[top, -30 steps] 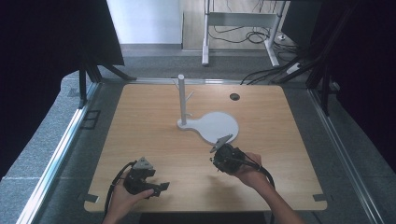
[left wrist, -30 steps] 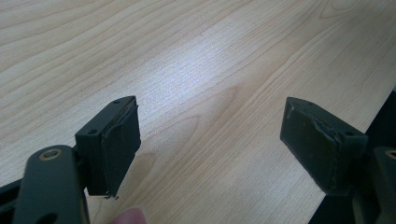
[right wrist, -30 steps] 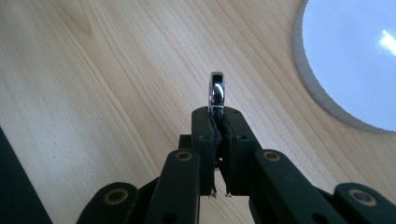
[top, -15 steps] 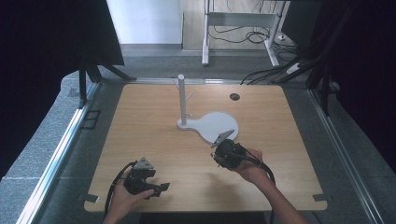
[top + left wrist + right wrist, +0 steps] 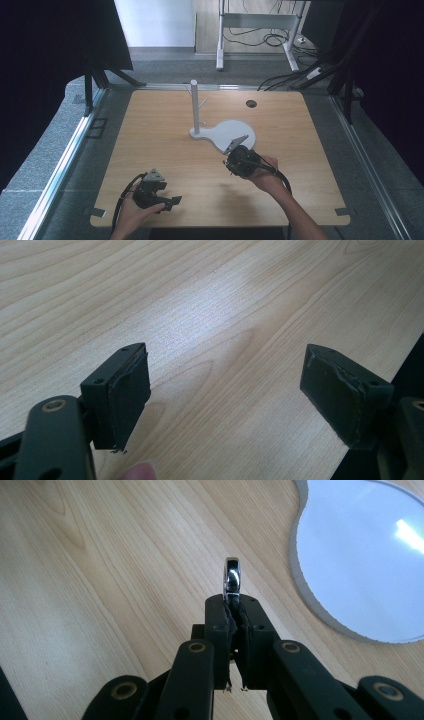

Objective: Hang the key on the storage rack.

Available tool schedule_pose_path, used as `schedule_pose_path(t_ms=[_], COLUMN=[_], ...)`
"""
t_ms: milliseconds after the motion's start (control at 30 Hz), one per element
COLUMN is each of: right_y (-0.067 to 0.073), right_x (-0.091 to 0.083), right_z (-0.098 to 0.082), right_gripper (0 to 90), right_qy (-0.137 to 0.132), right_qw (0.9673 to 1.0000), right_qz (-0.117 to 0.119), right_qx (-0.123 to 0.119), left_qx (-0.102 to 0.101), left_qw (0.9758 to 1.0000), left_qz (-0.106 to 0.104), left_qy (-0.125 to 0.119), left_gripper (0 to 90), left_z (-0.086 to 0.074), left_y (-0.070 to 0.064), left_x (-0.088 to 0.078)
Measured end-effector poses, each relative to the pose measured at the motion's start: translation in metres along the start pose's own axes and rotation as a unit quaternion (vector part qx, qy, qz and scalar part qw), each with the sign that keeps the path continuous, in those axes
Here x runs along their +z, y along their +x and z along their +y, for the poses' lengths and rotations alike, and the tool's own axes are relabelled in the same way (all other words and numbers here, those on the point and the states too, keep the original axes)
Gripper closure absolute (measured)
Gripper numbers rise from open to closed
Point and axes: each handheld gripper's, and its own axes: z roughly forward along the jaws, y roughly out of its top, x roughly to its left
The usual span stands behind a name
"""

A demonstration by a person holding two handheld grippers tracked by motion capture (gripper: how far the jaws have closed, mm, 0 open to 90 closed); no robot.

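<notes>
While the right gripper [image 5: 232,597] is clamping a shiny metal ring [image 5: 232,580] just off the white stand [image 5: 222,132] near the table's [image 5: 150,130] middle, hanging it is remaining, and the left gripper [image 5: 225,390] is gaping empty near the front edge.

High view: fixed cam above the near edge, looking fwd and down over the whole tabletop [image 5: 165,125]. Left gripper view: cam rides the left claw [image 5: 225,390], v. close to bare wood. Right gripper view: same on the right claw [image 5: 233,645], aimed beside the white stand base [image 5: 360,555], which the high view shares [image 5: 232,134].
</notes>
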Motion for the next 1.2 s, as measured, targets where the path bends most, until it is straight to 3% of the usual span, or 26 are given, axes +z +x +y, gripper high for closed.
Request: schedule_pose_path(t_ms=[233,1200], right_y=[0.003,-0.009], right_x=[0.002,0.008], right_z=[0.005,0.011], right_gripper=[84.6,84.5], right_qy=[-0.002,-0.002], right_qw=[1.0000,0.9999], right_qz=[0.004,-0.008], right_qx=[-0.008,0.008], left_qx=[0.001,0.003], left_qw=[1.0000,1.0000], left_qz=[-0.001,0.000], left_qy=[0.002,0.006], left_gripper=[20.5,20.4], left_z=[0.000,0.000], left_y=[-0.001,-0.002], left_x=[0.001,0.003])
